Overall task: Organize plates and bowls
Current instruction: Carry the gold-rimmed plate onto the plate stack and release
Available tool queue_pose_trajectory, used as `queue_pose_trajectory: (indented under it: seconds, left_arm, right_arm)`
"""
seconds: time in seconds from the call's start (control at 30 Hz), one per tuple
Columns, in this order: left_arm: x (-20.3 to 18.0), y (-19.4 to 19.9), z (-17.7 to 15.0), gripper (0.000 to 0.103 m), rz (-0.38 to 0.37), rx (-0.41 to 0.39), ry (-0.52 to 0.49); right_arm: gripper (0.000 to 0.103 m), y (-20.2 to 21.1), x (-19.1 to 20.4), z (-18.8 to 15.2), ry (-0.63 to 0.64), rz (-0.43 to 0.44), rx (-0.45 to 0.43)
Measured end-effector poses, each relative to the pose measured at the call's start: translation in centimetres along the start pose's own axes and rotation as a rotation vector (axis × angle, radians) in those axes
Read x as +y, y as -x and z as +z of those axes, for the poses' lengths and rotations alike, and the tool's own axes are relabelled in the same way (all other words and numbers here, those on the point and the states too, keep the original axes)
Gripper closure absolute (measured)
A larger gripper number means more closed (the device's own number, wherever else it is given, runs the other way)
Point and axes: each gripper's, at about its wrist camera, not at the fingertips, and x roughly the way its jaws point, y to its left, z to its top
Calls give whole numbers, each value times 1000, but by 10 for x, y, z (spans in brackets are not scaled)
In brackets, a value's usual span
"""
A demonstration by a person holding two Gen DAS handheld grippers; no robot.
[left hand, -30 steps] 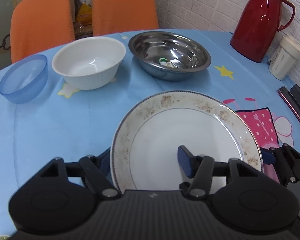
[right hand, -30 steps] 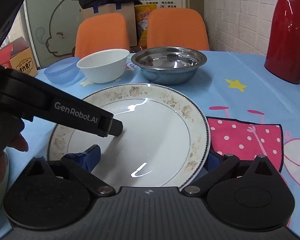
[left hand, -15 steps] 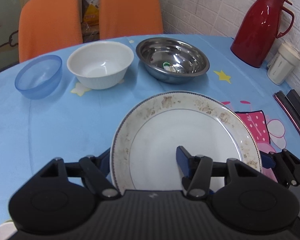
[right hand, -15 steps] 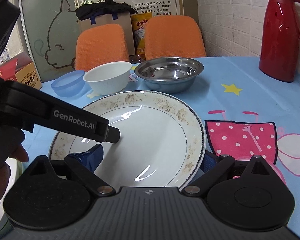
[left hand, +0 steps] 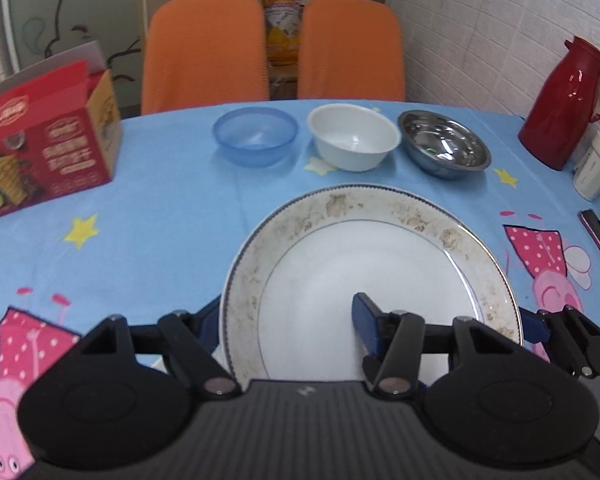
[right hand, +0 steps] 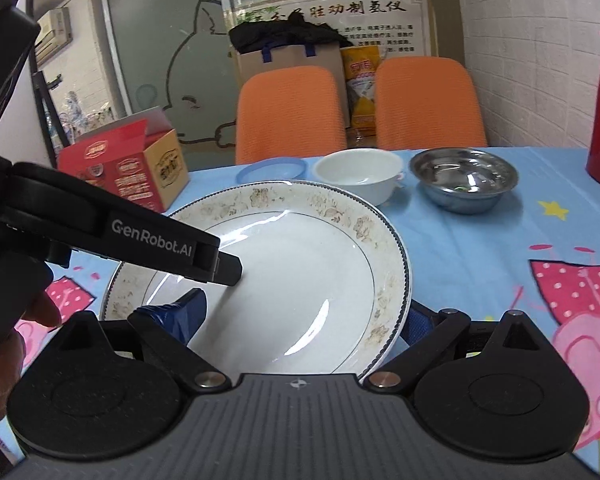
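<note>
Since a second ago the plate (left hand: 364, 280) has come up and back from the three bowls, which now look smaller and farther, and a red carton (left hand: 48, 140) has come into view near the table's left edge.

The left gripper (left hand: 288, 316) has one blue pad on the plate's upper face and the other under its left rim; its jaws have just closed a little and stand part-way shut, clamped on the plate. The right gripper (right hand: 304, 316) stands wide, one pad inside the plate's well and the other outside its right rim. Its jaws have narrowed from their widest, but whether the pads actually press the plate I cannot tell.

The plate sits tilted between the two grippers, above the blue tablecloth (left hand: 160, 216) at the near side. The blue plastic bowl (left hand: 255, 134), white bowl (left hand: 354, 140) and steel bowl (left hand: 444, 148) stand in a row along the far edge, straight ahead of both sets of jaws; the steel bowl is nearest the right gripper.
</note>
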Motion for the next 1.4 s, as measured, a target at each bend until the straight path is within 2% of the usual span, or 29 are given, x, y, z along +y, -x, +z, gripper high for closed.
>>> queue_pose_trajectory:
  seconds: [0.1, 0.23, 0.33, 0.43, 0.53, 0.57, 0.77, 0.87, 0.93, 1.03, 1.13, 1.2, 1.4]
  left_arm:
    - [28, 18, -24, 49, 26, -10, 53]
    - [51, 31, -53, 49, 46, -17, 105]
    - [60, 30, -71, 49, 49, -5, 132]
    - [64, 32, -81, 50, 65, -28, 134]
    - [75, 23, -86, 50, 37, -2, 178]
    - [75, 24, -88, 49, 29, -17, 168]
    - [76, 22, -86, 48, 16, -36, 161]
    - [78, 22, -84, 44, 11, -42, 163]
    - [78, 22, -82, 44, 18, -47, 166]
    - [80, 24, -79, 43, 26, -56, 171]
    - [80, 27, -77, 43, 34, -65, 169]
    - [79, 28, -75, 41, 33, -68, 171]
    - [70, 32, -70, 39, 23, -79, 162]
  right_arm:
    - [18, 4, 29, -10, 17, 55, 14]
    - [17, 5, 59, -22, 74, 81, 31]
    - [17, 4, 70, -34, 86, 92, 60]
    - [17, 0, 77, -44, 91, 102, 93]
    - [17, -4, 80, -51, 107, 106, 109]
    - [17, -5, 80, -51, 102, 110, 105]
    - [18, -5, 81, -50, 116, 83, 86]
    - [16, -1, 93, -52, 218, 2, 49]
    - [15, -5, 99, -53, 298, -39, 66]
    - [16, -3, 87, -48, 234, 13, 61]
    - [17, 3, 61, -39, 63, 64, 39]
    - [17, 9, 46, -35, -33, 69, 4]
    - [17, 8, 37, -33, -39, 66, 16]
